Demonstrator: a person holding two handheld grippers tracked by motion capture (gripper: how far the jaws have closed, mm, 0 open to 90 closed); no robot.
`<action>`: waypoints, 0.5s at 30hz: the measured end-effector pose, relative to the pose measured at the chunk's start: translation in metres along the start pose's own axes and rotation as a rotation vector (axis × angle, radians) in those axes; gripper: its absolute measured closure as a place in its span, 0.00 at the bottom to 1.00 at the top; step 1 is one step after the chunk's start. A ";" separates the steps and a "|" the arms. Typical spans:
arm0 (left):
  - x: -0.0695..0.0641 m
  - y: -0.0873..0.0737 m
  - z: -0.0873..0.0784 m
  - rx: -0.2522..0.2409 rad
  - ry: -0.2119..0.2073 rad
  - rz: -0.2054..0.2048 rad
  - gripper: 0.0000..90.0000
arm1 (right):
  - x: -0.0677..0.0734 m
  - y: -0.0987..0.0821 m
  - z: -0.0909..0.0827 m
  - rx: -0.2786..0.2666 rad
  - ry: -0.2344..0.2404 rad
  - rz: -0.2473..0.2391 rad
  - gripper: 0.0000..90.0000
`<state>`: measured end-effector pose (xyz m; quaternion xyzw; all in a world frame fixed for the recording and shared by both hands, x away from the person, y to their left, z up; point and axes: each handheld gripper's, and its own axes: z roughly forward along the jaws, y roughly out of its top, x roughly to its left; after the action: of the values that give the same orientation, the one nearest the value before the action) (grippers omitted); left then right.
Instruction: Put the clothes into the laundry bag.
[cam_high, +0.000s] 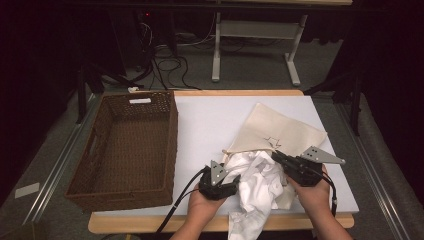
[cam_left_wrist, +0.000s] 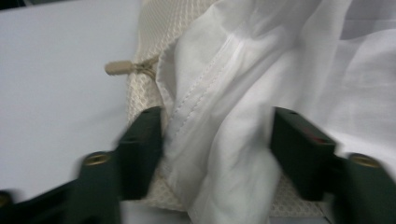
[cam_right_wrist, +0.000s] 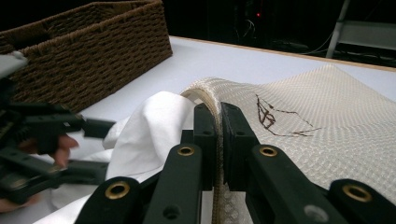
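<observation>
My right tongs (cam_right_wrist: 218, 140) are clamped tight on the rim of the cream mesh bag (cam_right_wrist: 327, 140), the woven edge pinched flat between the two black jaws, at about four o'clock on the white table (cam_high: 210, 125) in the high view. The bag lies slanting from that grip up toward one o'clock, with a small dark drawn mark on its upper face. The white garment (cam_high: 257, 185) spills out of the bag's mouth toward me, bunched at five o'clock and hanging over the table's near edge. My left tongs (cam_left_wrist: 217, 149) sit at the garment's nine o'clock side with the jaws about half apart; a thick fold of the white cloth runs between them, and the pads stand off it on both sides, so nothing is gripped there. Beneath that fold I see the bag's mesh and, at ten o'clock from my left jaw, the tan drawstring end (cam_left_wrist: 117, 68) lying on the table. The brown wicker basket (cam_high: 95, 150) stands at nine o'clock on the table, well apart from the cloth.
</observation>
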<state>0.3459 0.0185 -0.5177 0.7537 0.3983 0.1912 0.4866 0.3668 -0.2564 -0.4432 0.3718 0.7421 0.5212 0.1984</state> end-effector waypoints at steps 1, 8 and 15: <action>-0.002 0.001 0.001 0.001 0.002 0.003 0.65 | 0.000 0.000 0.000 0.001 -0.001 0.002 0.96; -0.032 0.017 0.006 -0.080 -0.024 0.056 0.93 | 0.000 0.000 0.001 -0.003 0.005 0.012 0.97; -0.042 0.033 0.034 -0.101 -0.001 0.085 0.92 | 0.002 0.002 0.006 -0.005 0.011 0.008 0.97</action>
<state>0.3575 -0.0410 -0.4996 0.7445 0.3553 0.2312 0.5158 0.3700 -0.2505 -0.4431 0.3712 0.7405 0.5260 0.1931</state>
